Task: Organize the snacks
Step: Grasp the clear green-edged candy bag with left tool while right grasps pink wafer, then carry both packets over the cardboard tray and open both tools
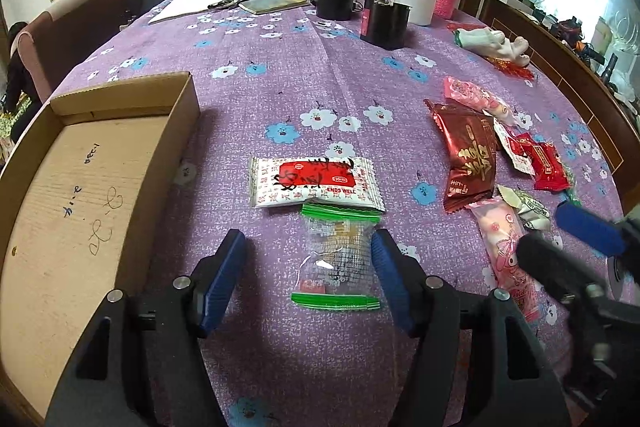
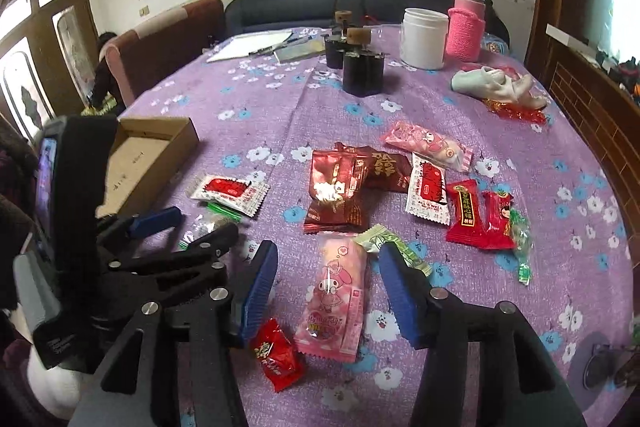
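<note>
Left gripper point(image 1: 308, 263) spread wide astride clear zip bag point(image 1: 336, 263), long axis pointing away; right gripper point(image 2: 328, 283) likewise spread over pink snack pack point(image 2: 336, 303), lengthwise between fingers, on purple tablecloth point(image 1: 280, 75)

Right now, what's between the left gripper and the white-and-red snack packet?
In the left wrist view, a clear zip bag with green strips lies between the open left gripper and the white-and-red snack packet.

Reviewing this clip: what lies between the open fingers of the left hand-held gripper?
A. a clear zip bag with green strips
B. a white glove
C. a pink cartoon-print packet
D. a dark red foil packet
A: in the left wrist view the left hand-held gripper stands open around the clear zip bag, just short of the white-and-red packet.
</note>
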Demonstrator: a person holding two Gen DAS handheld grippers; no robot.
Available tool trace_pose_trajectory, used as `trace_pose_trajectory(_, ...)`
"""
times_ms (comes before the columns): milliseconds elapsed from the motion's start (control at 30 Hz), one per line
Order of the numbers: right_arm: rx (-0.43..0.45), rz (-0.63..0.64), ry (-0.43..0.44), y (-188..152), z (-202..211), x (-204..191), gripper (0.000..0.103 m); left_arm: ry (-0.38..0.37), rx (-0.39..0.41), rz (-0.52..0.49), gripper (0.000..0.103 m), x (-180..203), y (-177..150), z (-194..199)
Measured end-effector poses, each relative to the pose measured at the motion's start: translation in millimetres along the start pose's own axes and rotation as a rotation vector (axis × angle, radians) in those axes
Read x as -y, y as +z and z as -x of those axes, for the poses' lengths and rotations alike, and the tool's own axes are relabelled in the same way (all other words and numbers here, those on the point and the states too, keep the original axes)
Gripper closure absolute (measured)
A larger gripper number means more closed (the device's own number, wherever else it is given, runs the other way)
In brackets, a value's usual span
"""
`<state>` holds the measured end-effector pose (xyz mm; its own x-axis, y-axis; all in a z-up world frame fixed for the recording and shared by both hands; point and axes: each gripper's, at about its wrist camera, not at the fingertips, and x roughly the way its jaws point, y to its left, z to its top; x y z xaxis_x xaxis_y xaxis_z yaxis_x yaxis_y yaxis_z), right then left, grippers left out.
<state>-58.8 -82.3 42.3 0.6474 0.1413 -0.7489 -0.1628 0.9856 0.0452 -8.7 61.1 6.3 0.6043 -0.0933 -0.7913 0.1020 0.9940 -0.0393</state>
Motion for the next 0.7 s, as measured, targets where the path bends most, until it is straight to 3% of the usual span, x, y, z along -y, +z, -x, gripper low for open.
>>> trace_pose_trajectory(367, -0.059, 0.002, -0.020, -8, -26, 7, 0.049, 0.016, -0.010, -0.035, 0.027, 10, 0, -3)
trace_pose_trajectory(500, -0.083, -0.025, -0.010, -10, -33, 12, 0.058, 0.009, -0.007, -0.028, 0.027, 8, -1, -3)
trace_pose_trajectory(533, -0.087, -0.031, 0.000, -11, -34, 13, 0.062, 0.010, -0.005, -0.023, 0.031, 7, -1, -2)
trace_pose_trajectory(633, -0.081, -0.038, 0.011, -11, -32, 14, 0.067, 0.027, 0.015, -0.031, 0.074, 9, -2, 2)
trace_pose_trajectory(700, -0.078, -0.046, 0.021, -12, -32, 16, 0.071, 0.011, 0.011, -0.046, 0.074, 13, -3, 4)
